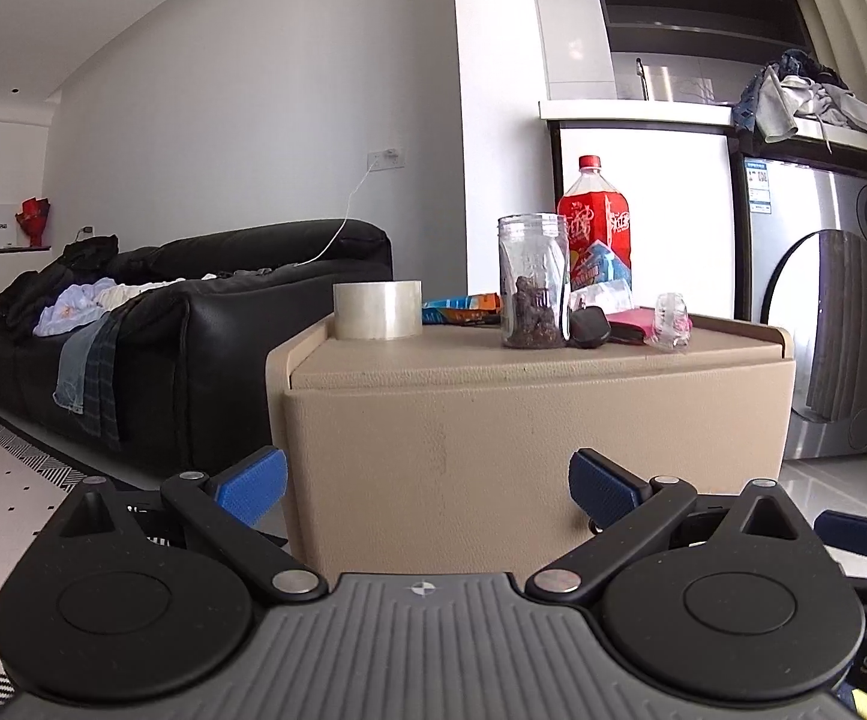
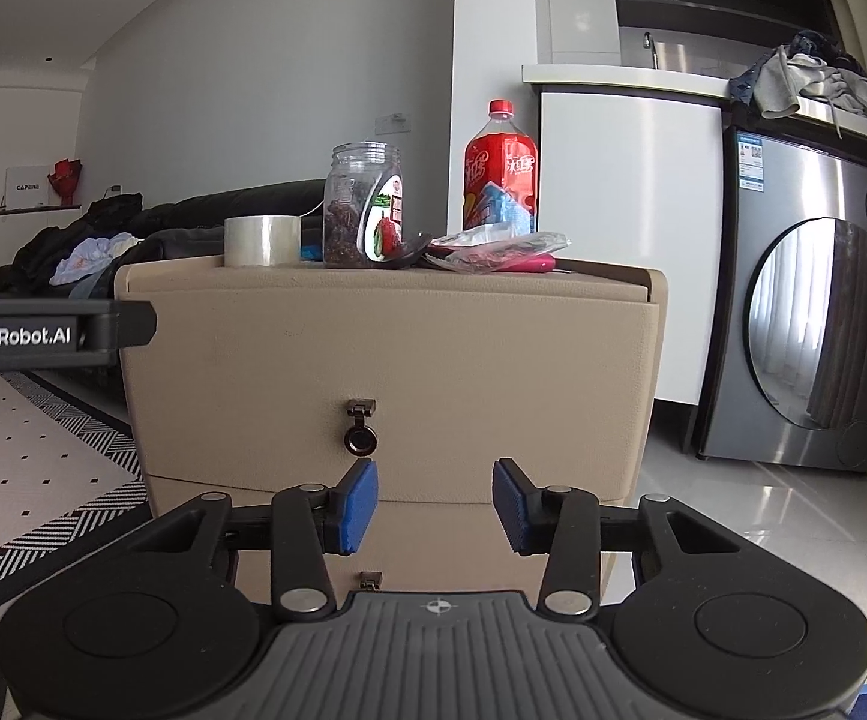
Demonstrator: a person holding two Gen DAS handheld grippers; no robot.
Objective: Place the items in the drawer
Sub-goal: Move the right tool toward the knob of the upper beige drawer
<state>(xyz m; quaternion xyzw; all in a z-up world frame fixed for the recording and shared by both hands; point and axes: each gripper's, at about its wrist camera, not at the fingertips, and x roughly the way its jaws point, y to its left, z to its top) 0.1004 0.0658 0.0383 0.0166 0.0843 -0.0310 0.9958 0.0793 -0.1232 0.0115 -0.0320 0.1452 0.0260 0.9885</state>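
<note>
A: How far along was it?
B: Both drawers (image 2: 391, 396) were closed; tape (image 2: 262, 241), jar (image 2: 364, 207) and bottle (image 2: 500, 174) stood along the cabinet's (image 2: 493, 360) back edge; early or late, I couldn't say.
A: The grippers?
B: Left gripper (image 1: 427, 486) and right gripper (image 2: 436, 504) were spread, holding nothing; a sofa (image 1: 193, 312) and washer (image 2: 811, 312) flanked the cabinet.

Black linkage-arm left gripper (image 1: 427, 483) with ribbed blue pads (image 1: 253, 483), silver pivot rivets, grey ridged housing. Identical right gripper (image 2: 435, 507). White "GenRobot.AI" lettering on a black side bar (image 2: 49, 333).
</note>
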